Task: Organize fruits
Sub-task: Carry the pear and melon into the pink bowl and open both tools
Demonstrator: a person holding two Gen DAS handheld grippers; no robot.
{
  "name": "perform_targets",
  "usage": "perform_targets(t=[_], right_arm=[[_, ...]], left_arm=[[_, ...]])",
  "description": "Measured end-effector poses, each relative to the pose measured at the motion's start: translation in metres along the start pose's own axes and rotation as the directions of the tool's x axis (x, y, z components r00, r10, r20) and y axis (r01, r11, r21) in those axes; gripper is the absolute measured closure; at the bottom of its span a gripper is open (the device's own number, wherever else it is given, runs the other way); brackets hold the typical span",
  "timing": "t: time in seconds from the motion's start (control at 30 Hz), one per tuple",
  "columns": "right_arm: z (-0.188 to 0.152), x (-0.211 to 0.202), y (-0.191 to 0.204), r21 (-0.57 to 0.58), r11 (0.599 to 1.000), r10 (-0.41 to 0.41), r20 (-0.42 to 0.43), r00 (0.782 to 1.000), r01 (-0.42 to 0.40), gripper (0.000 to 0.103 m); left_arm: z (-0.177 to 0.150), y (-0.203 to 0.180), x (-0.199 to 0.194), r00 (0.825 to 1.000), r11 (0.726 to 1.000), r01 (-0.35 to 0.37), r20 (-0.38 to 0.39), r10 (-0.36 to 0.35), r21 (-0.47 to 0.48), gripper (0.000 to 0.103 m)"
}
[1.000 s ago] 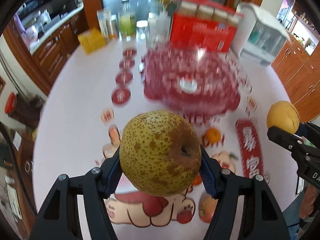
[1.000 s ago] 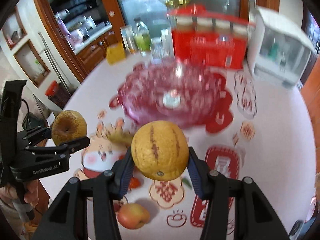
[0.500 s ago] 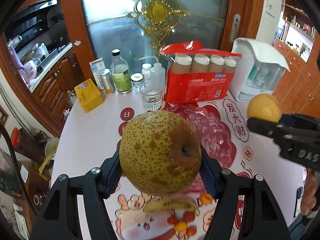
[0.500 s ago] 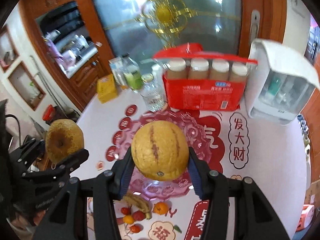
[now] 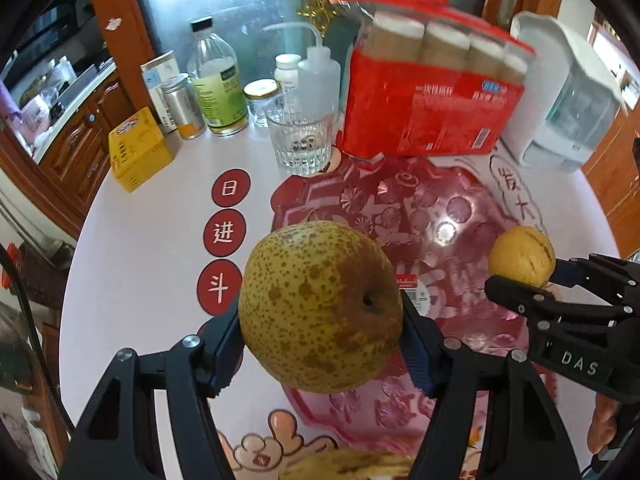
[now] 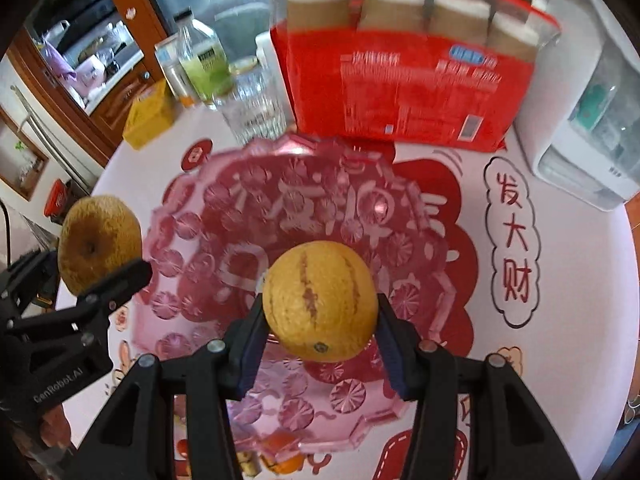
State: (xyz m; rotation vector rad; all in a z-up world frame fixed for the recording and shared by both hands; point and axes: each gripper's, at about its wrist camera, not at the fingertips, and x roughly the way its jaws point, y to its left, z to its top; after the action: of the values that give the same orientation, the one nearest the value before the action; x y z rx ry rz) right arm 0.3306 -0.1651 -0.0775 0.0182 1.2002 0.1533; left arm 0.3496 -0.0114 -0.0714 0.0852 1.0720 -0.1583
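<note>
left gripper [image 5: 320,344] grasps pear [image 5: 320,306] | right gripper [image 6: 318,334] grasps orange [image 6: 320,300] | step: carrying over pink dish [image 6: 424,288] | next: lower, release gently

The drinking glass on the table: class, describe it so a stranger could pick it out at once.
Start at the big red pack at the table's far edge. Just left of it, touching the pink bowl's far rim, stands the glass. Unlike the capped bottles behind it, it is open-topped, ribbed and clear.

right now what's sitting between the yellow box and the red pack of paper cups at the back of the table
In the left wrist view, between the yellow box and the red pack of paper cups: a metal can, green-labelled bottle, small jar, squeeze bottle and drinking glass.
</note>
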Motion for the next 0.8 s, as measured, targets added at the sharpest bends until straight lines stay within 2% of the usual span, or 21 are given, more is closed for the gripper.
perform_targets(t=[0.33, 0.53, 0.8], right_arm=[[-0.023, 0.04, -0.003, -0.027, 0.999, -0.021, -0.057, 0.998, 0.02, 0.052], [-0.033, 0.049, -0.007, -0.008, 1.0, 0.01, -0.06, 0.998, -0.01, 0.051], [-0.036, 0.045, -0.002, -0.024, 0.999, 0.02, -0.039, 0.999, -0.021, 0.036]], left_arm=[[-0.005, -0.016, 0.042, 1.0, 0.999, 0.007, -0.018, -0.006, 0.052, 0.036], [-0.009, -0.026, 0.059, 0.999, 0.997, 0.015, -0.03, -0.013, 0.072, 0.036], [-0.013, -0.029, 0.081, 0.996, 0.995, 0.013, -0.088, -0.005, 0.094, 0.035]])
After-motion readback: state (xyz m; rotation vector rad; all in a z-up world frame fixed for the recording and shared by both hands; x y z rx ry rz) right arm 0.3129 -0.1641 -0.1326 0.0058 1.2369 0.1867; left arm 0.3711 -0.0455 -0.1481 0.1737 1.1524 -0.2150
